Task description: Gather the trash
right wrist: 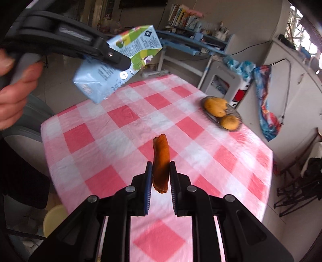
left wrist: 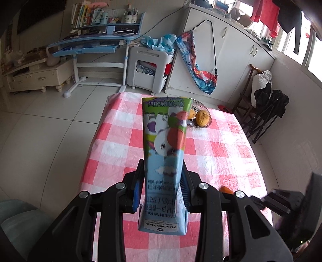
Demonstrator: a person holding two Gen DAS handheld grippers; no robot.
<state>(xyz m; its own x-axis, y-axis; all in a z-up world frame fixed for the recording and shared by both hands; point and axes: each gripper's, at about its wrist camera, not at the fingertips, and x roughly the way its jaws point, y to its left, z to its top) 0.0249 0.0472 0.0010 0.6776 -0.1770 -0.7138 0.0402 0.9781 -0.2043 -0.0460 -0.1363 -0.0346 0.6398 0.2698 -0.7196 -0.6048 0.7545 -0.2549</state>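
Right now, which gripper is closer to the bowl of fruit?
Hard to call; probably the right gripper, holding the orange peel over the table's middle. The left gripper holds the milk carton further from the bowl.

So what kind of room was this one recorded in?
Most likely a lived-in home, a living or dining area: a table with a pink checked cloth bearing a fruit bowl, a child's blue study desk stacked with books, and laundry hanging by the window.
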